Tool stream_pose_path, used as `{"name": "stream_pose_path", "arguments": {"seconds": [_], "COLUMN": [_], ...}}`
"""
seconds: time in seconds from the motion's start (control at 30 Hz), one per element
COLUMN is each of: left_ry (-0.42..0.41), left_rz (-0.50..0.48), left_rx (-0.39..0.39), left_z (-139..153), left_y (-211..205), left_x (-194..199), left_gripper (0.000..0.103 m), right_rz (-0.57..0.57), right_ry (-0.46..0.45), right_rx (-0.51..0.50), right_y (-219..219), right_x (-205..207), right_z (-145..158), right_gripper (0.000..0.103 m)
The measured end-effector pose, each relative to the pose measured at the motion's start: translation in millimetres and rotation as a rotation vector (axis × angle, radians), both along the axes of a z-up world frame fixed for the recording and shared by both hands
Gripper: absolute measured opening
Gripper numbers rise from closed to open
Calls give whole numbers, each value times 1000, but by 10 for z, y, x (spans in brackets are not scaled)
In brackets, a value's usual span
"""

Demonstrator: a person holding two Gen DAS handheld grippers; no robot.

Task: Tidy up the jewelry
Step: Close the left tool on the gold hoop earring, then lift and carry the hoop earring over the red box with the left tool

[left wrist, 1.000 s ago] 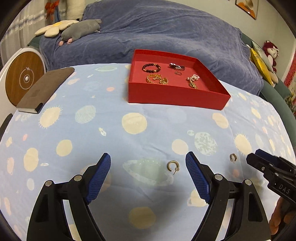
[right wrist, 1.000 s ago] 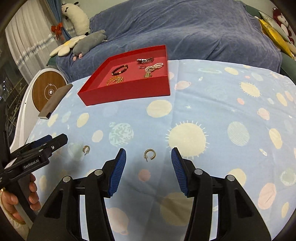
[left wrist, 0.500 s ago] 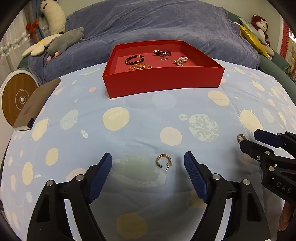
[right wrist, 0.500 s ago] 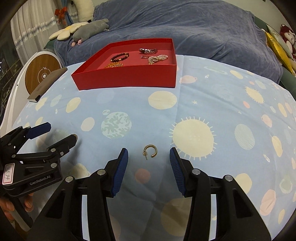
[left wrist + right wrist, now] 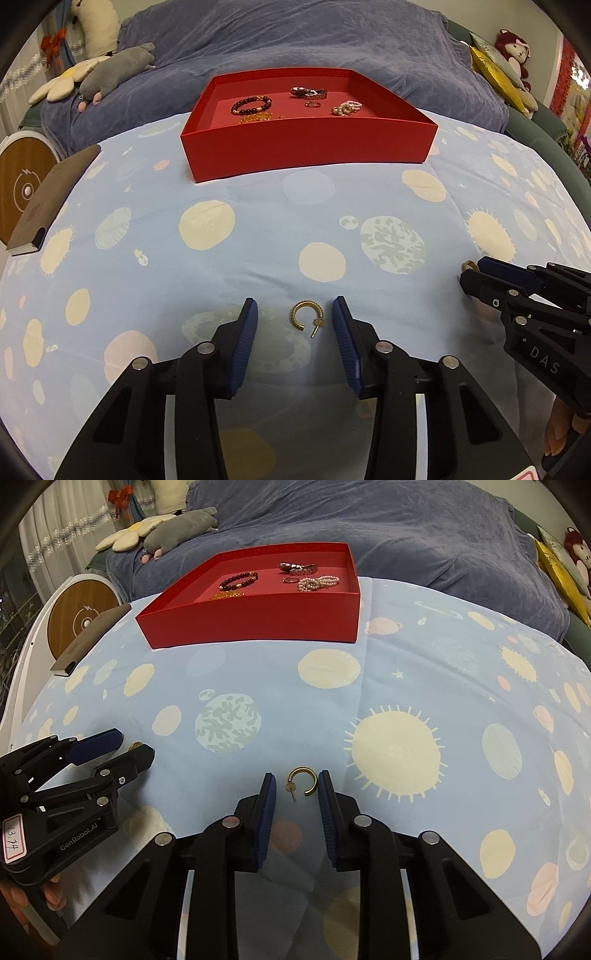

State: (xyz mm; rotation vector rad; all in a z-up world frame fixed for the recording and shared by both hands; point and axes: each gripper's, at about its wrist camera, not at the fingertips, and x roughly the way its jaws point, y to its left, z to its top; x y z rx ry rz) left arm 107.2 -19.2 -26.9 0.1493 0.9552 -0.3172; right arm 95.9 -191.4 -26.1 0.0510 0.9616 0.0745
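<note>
Planet-print table: tray (image 5: 306, 147) ahead holds bracelets; each gripper (image 5: 294, 321) (image 5: 293, 786), just closing, straddles an ungripped earring (image 5: 306, 317) (image 5: 303, 782).

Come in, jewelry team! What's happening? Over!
Both jaws just closing around gold earrings, not yet pinching. Red tray waits ahead. Nothing in the way.

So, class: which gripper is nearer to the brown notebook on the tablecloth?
Left. The left gripper, jaws just closing around one gold hoop earring, is on the notebook's side of the cloth; the right gripper, also just closing around the other earring, is farther right.
</note>
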Motion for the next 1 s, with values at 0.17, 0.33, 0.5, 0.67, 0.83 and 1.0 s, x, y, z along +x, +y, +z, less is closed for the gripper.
{"name": "stream_pose_path", "arguments": {"seconds": [0.17,0.33,0.5,0.67,0.83,1.0], "left_ry": [23,30,26,14,9,-3], "left_rz": [-28,-36,-23,5,27,38], "left_rx": [-31,-57,-96,-110,-104,-93], "left_z": [21,62,151,220,242,259], "left_y": [0,23,91,169,195,201], "left_x": [-20,-52,-54,-22,26,39], "left_gripper": [14,14,14,14,14,14], "right_rz": [1,6,10,14,11,12], "right_ry": [0,-8,-28,-54,-66,-84], "right_rx": [-1,15,31,42,64,77], "right_y": [2,0,-3,-13,-42,-56], "right_x": [-16,-32,-54,-65,-53,-72], "right_z": [4,54,148,247,316,398], "right_gripper": [17,17,17,17,17,17]}}
